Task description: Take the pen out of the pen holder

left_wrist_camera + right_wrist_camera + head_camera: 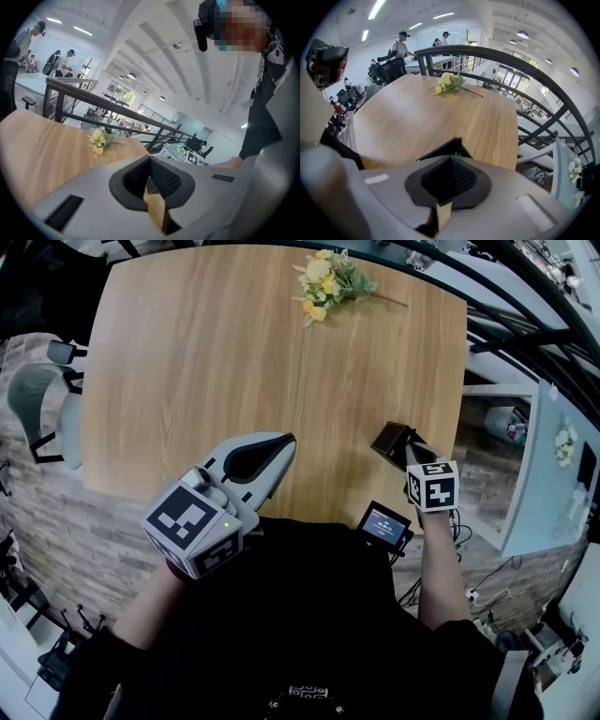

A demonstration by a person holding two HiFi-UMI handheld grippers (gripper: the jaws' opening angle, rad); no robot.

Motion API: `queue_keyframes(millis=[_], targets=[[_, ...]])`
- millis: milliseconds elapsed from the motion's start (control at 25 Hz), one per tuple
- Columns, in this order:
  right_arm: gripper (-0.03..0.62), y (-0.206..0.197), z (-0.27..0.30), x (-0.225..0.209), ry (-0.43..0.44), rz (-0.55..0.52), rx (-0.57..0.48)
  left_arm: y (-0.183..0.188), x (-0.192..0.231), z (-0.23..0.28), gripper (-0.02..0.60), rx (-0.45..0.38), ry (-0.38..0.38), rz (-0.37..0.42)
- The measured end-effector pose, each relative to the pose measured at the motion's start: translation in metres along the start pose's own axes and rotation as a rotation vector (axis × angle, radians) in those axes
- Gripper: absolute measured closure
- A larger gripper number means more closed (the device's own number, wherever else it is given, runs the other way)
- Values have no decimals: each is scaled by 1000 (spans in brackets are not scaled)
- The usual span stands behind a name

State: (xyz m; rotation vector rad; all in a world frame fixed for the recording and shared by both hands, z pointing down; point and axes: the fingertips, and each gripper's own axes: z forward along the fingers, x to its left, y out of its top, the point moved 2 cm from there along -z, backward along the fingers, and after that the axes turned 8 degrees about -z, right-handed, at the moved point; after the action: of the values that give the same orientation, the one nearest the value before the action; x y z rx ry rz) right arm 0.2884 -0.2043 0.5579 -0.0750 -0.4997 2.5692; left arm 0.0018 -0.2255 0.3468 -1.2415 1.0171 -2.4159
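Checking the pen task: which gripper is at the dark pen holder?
The right gripper, pointing down over the pen holder near the right edge of the table; the left gripper hovers over bare wood.

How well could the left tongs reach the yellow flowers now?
Probably yes: only open tabletop lies between the left tongs and the flowers, though they lie near the far edge.

Tabletop [187,381]: light wood, rounded corners. Two items on it. A yellow-white flower bunch [330,279] lies flat at the far edge, well beyond both claws. The dark pen holder [392,439] sits near the right edge, directly under the right claw [411,452]. Bare wood ahead of the left claw [279,444].
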Motion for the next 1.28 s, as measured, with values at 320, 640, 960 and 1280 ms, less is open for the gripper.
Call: queue_keyframes(millis=[320,640,960,1280], targets=[[592,-7,0,-7,-16,-10,16,-5,-7,3,597,7,-4,4],[501,7,12,-12,-87,-79,0,-8,-7,-4,597,4,24,3],[501,32,1,-8,-135,-262,-62,-8,-1,-9,598,-3,55,-17],[553,35,13,-7,-54,-207,-131,-4,0,-7,598,-3,47,-2]])
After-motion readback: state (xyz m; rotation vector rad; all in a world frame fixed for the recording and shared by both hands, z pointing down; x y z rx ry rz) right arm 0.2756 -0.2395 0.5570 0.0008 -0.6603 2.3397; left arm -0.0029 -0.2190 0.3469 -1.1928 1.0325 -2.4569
